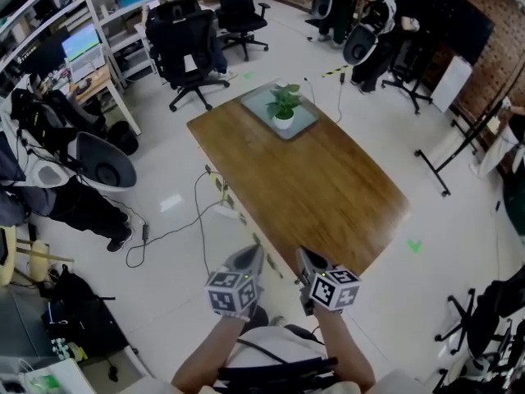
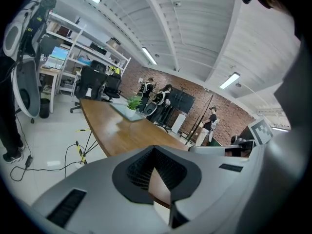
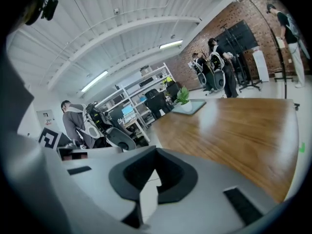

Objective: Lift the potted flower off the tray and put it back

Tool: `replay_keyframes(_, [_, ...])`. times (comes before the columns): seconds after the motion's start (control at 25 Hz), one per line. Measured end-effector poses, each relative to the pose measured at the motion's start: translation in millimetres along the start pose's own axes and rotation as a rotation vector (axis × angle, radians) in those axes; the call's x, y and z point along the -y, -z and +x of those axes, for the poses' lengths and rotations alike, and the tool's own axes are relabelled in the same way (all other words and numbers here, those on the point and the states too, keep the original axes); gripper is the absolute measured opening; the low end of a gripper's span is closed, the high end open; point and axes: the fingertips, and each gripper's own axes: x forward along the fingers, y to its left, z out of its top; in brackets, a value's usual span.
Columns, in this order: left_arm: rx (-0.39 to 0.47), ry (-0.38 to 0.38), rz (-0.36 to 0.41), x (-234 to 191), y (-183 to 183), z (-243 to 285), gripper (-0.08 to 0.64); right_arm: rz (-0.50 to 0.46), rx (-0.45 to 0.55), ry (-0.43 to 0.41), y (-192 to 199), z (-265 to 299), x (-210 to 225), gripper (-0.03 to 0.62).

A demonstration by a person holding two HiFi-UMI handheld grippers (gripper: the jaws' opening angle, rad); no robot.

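One potted flower (image 1: 283, 107), one tray (image 1: 304, 123)

Flower (image 1: 284, 105): leafy green plant in a white pot, upright on the flat grey tray (image 1: 305, 123), far end of the counter (image 1: 320, 191), well ahead of left tongs (image 1: 246, 259) and right tongs (image 1: 307, 263).

Brick wall (image 1: 502, 52), pale glossy floor (image 1: 164, 203) — office chairs (image 1: 189, 52), shelving (image 1: 107, 6).

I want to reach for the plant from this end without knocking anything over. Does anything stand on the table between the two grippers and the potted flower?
Nothing visible does. The potted flower sits on its tray at the far end of the table. The wood between it and the left gripper and right gripper is bare. Both grippers are shut and empty.
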Motion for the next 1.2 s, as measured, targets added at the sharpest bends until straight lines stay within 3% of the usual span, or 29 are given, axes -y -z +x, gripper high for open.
replay_keyframes(0.28, [0.013, 0.013, 0.025, -31, -38, 24, -0.005, -0.046, -0.027, 0.005, -20, 42, -9, 0.006])
replay_keyframes(0.8, [0.0, 0.075, 0.092, -53, -84, 58, -0.005, -0.058, 0.097, 0.072, -79, 88, -4, 0.008])
replay_keyframes(1.2, [-0.021, 0.106, 0.137, -65, -125, 118, -0.005, -0.05, 0.119, 0.1, -129, 145, 24, 0.009])
